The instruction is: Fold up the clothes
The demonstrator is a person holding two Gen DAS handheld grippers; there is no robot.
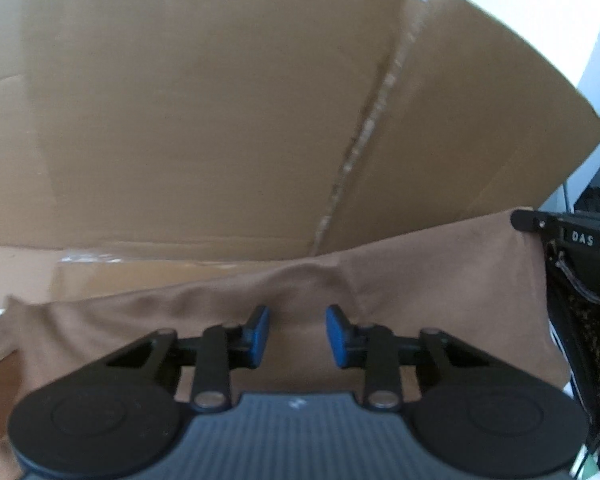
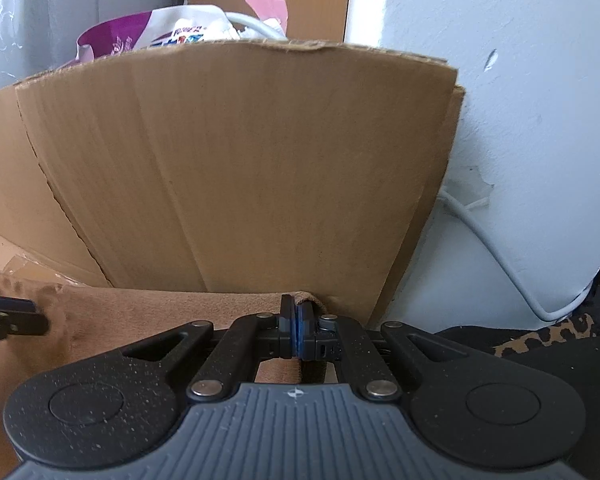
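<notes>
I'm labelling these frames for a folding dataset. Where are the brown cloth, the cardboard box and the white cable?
brown cloth [image 1: 440,280]: left wrist view, on its flat upper part.
cardboard box [image 2: 260,160]: right wrist view, on its front wall.
white cable [image 2: 500,256]: right wrist view, mid-run against the white wall.

Count by kind. Garments: one brown cloth, lower half of the left wrist view, also lower left of the right wrist view. Claws: two, the left claw at bottom centre of its own view and the right claw at bottom centre of its own. Cardboard boxes: one, centre frame. White cables: one, right side. Purple-and-white bags: one, upper left. Leopard-print fabric: one patch, lower right.
</notes>
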